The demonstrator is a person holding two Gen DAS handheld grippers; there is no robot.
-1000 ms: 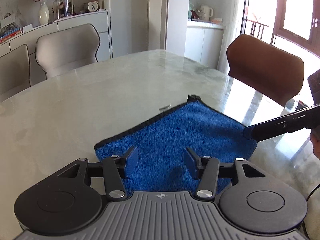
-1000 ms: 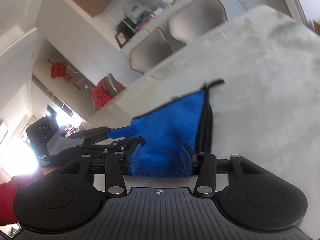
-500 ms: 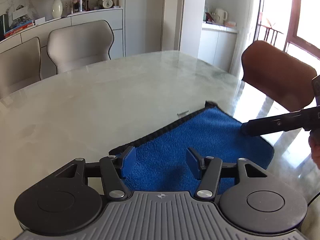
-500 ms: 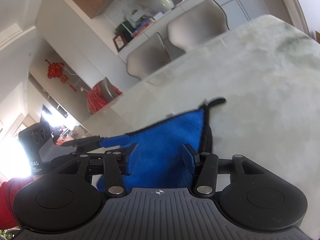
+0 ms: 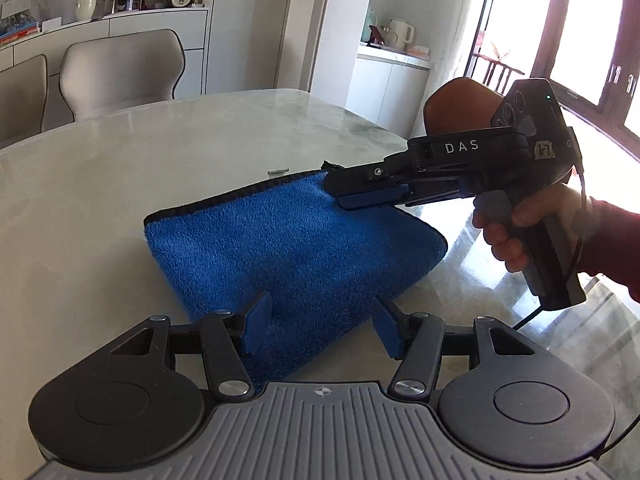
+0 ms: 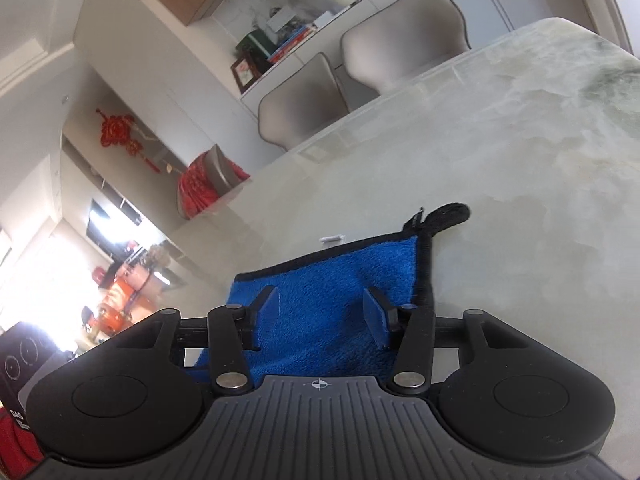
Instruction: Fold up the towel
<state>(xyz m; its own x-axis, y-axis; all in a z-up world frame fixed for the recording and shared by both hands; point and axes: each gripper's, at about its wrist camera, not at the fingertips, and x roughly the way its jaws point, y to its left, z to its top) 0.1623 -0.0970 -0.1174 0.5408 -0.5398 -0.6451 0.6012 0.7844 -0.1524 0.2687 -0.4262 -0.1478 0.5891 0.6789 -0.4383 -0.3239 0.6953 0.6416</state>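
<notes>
A: Where's the blue terry towel (image 5: 292, 248) with black trim?

B: Folded flat on the pale marble worktop (image 5: 120, 184), well in from its far edge. A second ago both tools sat closer over it.

A: The jaws?

B: The left gripper (image 5: 320, 330) and right gripper (image 6: 320, 312) stand half open, empty. The fold looks released; smoothing may remain.

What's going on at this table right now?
A person is folding a blue towel on a marble table with a handheld claw in each hand. The towel lies already folded over. The right claw sits over its far corner, near the black hanging loop. The left claw hovers at the near edge. Both are open; neither pinches the cloth.
</notes>
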